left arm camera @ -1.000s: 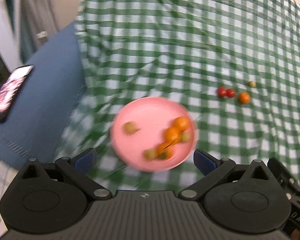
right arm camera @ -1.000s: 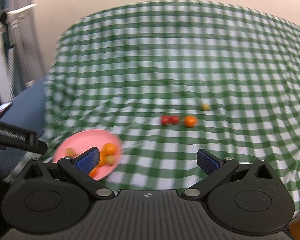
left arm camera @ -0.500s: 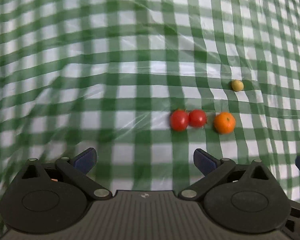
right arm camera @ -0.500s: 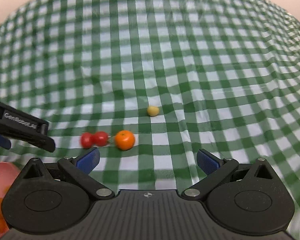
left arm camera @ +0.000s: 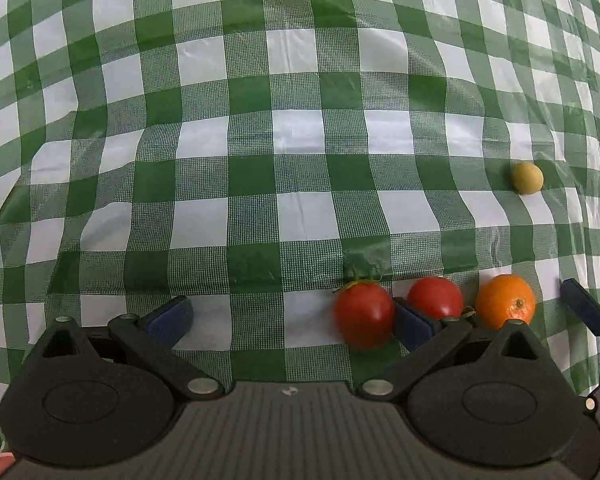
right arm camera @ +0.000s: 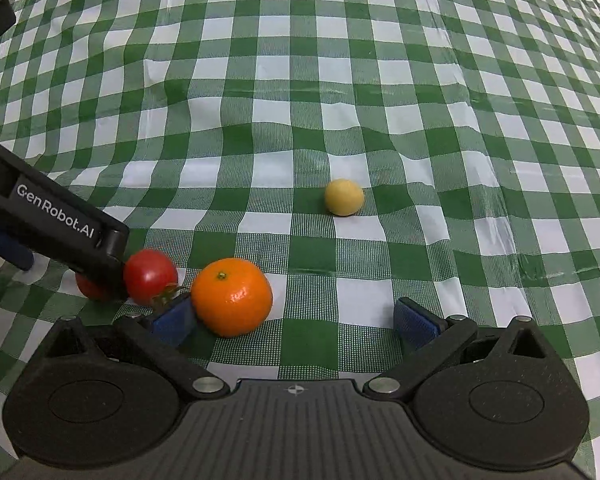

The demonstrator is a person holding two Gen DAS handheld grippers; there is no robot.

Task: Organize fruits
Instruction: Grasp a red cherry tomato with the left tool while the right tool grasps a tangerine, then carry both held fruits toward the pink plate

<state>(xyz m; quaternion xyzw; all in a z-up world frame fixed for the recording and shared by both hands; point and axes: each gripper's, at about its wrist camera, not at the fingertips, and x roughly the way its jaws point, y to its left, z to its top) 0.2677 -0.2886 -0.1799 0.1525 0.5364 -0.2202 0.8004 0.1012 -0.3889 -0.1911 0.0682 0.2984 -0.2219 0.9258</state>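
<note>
Everywhere, rumpled green-checked tablecloth [left arm camera: 300,160]

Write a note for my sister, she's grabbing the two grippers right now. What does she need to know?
Left gripper: open, empty, its right pad between the two tomatoes, stemmed tomato inside the jaws.
Right gripper: open, empty, mandarin just inside its left pad.
Second tomato and yellow fruit lie loose on the checked cloth.
Done: nothing gripped yet.
Left: four fruits to pick up and sort.
</note>
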